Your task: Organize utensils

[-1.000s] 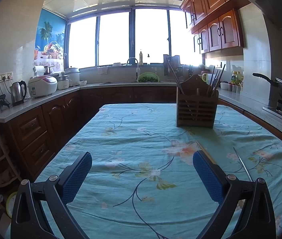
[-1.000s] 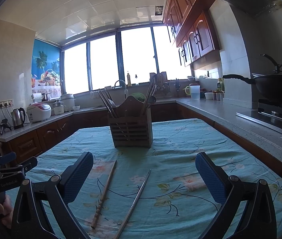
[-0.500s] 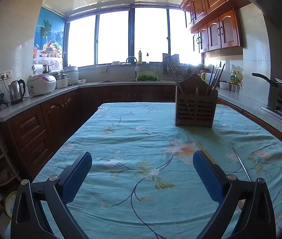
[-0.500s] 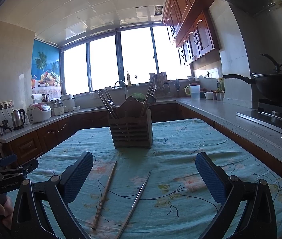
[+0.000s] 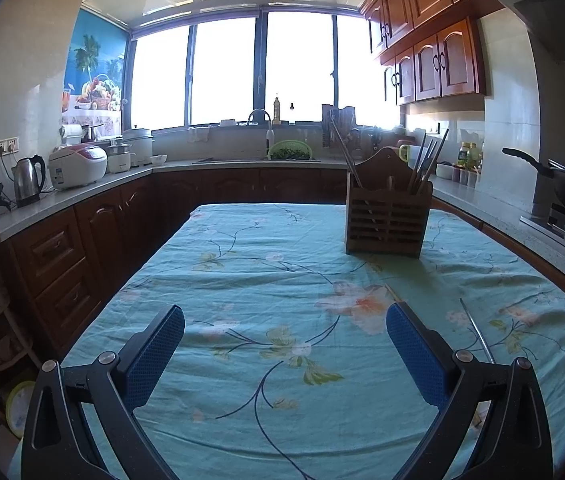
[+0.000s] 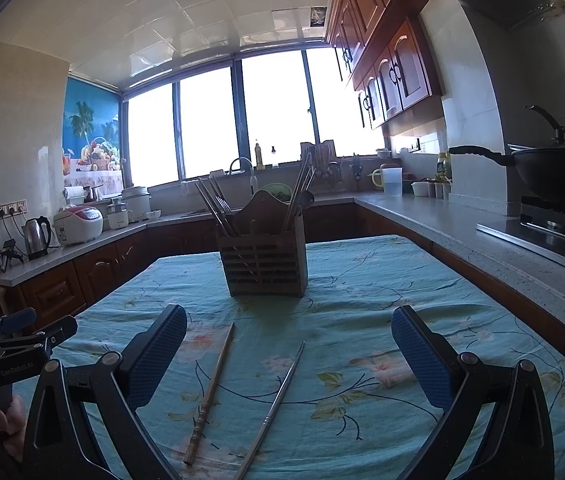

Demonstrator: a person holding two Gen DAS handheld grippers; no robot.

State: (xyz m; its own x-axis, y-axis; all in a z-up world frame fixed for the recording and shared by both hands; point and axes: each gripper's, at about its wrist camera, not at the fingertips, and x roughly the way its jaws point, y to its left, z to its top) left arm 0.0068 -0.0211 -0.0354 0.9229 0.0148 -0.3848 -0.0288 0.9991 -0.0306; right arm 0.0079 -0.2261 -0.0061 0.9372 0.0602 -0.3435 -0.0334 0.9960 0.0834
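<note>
A wooden slatted utensil holder (image 6: 264, 258) with several chopsticks stands on the floral teal tablecloth (image 6: 362, 300); it also shows in the left wrist view (image 5: 386, 220). A wooden chopstick (image 6: 210, 390) and a metal chopstick (image 6: 276, 402) lie on the cloth between my right gripper's open fingers. My right gripper (image 6: 288, 350) is open and empty above them. My left gripper (image 5: 284, 346) is open and empty over bare cloth; the metal chopstick (image 5: 476, 332) lies to its right. The left gripper also shows at the left edge of the right wrist view (image 6: 14, 344).
Counters wrap around the table: a kettle (image 5: 28, 180) and rice cooker (image 5: 78, 166) at the left, a sink with a green basket (image 5: 290, 150) at the back, a black wok (image 6: 558, 172) on the stove at the right.
Both views have barely shifted; the left wrist view has drifted slightly. The chopsticks and holder have not moved.
</note>
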